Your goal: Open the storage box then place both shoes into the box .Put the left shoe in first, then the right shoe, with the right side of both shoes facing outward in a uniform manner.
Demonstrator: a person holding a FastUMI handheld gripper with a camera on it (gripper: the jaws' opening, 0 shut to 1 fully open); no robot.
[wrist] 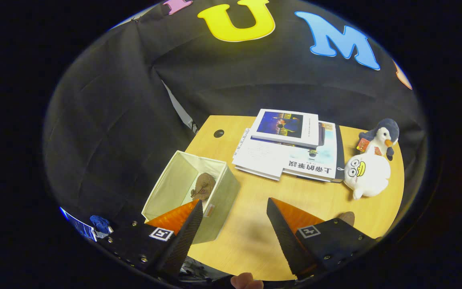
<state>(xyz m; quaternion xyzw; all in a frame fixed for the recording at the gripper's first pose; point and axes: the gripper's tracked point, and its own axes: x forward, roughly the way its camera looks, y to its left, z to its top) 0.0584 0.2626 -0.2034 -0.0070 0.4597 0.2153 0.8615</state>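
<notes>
A pale fabric storage box (pixel 219 188) stands open on the wooden table (pixel 255 224), just ahead of my left finger. One brown shoe (pixel 203 186) lies inside it against the far wall. A second brown shoe (pixel 347 217) peeks out behind my right finger, mostly hidden by it. My gripper (pixel 234 216) hovers above the table with its fingers spread wide and nothing between them. The left fingertip (pixel 193 218) overlaps the box's near wall.
A stack of books (pixel 291 148) lies beyond the fingers at the back of the table. Two plush toys, a white one (pixel 367 174) and a penguin (pixel 381 138), sit to the right. A cable hole (pixel 218 133) is near the far edge. A fingertip of a hand (pixel 247 281) shows below.
</notes>
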